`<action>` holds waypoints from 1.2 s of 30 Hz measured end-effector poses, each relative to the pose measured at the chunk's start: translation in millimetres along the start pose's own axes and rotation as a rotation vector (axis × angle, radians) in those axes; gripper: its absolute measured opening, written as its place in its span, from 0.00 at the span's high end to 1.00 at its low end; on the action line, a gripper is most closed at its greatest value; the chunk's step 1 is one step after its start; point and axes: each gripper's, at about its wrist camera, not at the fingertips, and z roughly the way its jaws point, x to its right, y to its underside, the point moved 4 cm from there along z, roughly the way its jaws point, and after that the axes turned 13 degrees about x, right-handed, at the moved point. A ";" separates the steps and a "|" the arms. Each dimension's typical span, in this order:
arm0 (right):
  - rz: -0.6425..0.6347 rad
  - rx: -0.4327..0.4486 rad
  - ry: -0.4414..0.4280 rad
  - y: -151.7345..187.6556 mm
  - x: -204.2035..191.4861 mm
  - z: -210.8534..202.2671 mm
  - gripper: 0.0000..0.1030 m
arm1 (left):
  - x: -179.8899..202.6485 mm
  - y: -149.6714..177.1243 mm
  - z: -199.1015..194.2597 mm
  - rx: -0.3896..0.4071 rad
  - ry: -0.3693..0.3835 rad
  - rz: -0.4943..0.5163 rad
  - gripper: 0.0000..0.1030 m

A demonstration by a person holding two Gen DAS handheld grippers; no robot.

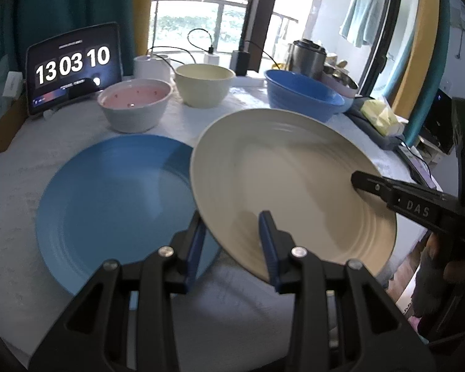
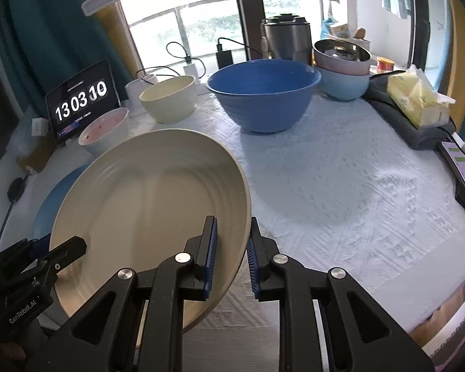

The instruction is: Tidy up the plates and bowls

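The cream plate (image 1: 282, 167) hung tilted above the white cloth-covered table (image 2: 341, 170), carried between both tongs. The left gripper (image 1: 232, 238) was narrowed onto the plate's near-left rim, one blue pad under it and one on its face. The right gripper (image 2: 232, 248) was clamped on the opposite rim, its jaws nearly together. Just beside and partly under the cream plate, the blue plate (image 1: 117, 201) lay flat on the table. Behind stood a pink bowl (image 1: 135, 105), a cream bowl (image 1: 204, 88) and a large blue bowl (image 2: 263, 96), with a clock tablet (image 1: 73, 68) at the back
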 end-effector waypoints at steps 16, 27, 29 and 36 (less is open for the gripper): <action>-0.067 -0.043 -0.065 -1.2 -56.1 28.5 0.77 | -64.2 -0.3 -5.6 0.012 -0.086 -0.082 0.65; -0.123 -0.077 -0.120 1.8 -107.5 48.5 0.77 | -107.8 4.5 -13.9 0.014 -0.153 -0.099 0.65; -0.132 -0.081 -0.127 1.8 -116.5 52.2 0.77 | -114.7 5.6 -14.8 0.011 -0.164 -0.105 0.65; -0.157 -0.100 -0.146 4.0 -138.8 63.9 0.76 | -131.9 7.5 -14.2 -0.004 -0.196 -0.108 0.63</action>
